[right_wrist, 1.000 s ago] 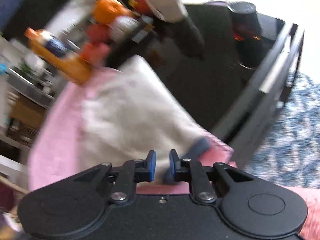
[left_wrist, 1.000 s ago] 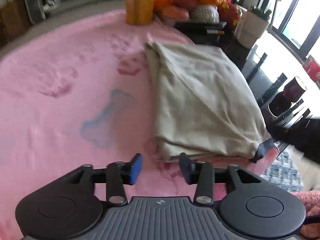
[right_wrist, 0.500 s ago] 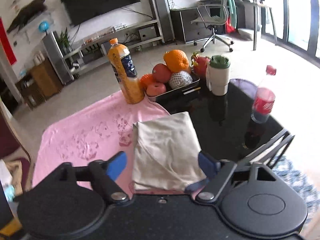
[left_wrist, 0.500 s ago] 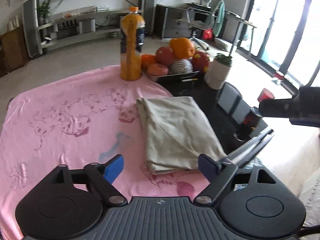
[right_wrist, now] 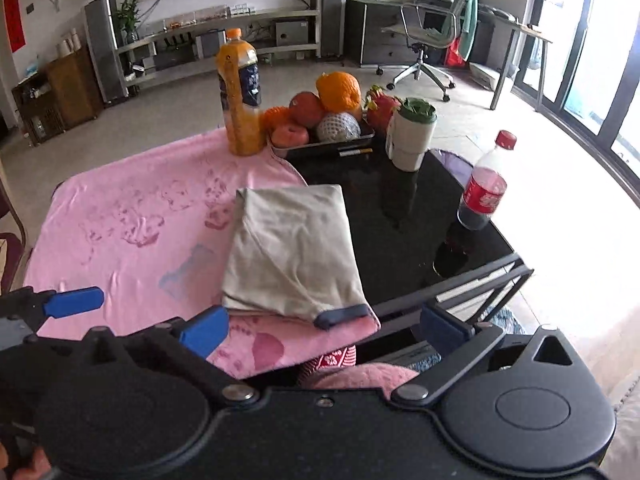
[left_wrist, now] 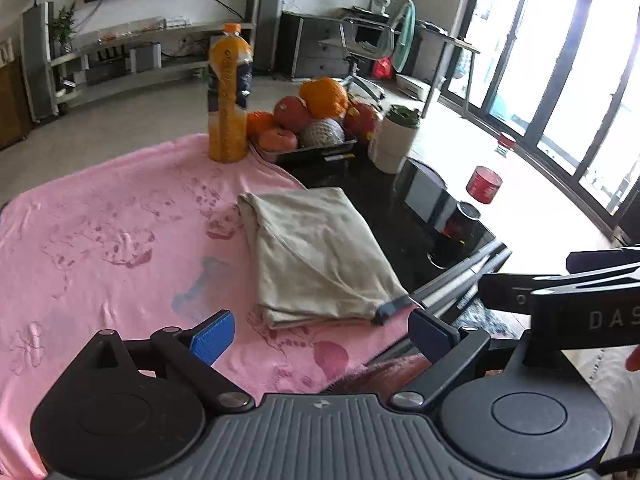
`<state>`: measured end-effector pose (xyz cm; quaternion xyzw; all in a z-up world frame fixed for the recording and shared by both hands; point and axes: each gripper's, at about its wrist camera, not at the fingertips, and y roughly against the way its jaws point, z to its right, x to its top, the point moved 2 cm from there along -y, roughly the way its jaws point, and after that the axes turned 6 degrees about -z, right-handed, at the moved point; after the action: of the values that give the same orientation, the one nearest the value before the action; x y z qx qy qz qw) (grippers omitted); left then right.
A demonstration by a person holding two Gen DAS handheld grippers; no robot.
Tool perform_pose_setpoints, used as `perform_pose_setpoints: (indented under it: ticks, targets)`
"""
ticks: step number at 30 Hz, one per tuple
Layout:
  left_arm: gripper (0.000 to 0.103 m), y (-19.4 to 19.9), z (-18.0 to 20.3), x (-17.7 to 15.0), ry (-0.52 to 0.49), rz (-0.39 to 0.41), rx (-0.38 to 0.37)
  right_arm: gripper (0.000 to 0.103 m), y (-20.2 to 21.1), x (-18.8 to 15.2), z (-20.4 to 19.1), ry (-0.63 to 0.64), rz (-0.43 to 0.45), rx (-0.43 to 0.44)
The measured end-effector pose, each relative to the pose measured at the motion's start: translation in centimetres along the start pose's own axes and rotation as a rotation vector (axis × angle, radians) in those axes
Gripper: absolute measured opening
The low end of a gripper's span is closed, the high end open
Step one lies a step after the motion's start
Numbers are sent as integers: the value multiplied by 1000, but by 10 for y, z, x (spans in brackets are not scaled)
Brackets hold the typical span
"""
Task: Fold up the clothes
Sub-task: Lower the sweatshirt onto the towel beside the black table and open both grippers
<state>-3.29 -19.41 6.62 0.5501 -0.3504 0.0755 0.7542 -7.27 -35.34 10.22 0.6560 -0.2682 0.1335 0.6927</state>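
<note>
A folded beige cloth garment (right_wrist: 292,248) is seen lying on the pink blanket-covered surface (right_wrist: 132,216); the left tongs (left_wrist: 320,334) and right tongs (right_wrist: 322,330), just opened wide, are held empty above it.

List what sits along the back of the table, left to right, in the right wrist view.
Orange juice bottle → fruit tray → white cup with green lid → cola bottle.

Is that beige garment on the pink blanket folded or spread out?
Folded. The beige garment lies as a compact layered rectangle on the pink blanket, with stacked edges at its near end.
</note>
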Motion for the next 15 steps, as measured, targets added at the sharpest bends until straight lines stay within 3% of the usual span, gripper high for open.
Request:
perform_pose_setpoints:
  ticks: [15]
  targets:
    - [98, -24, 6, -10, -4, -69, -1, 103, -20, -16, 10, -31, -47, 2]
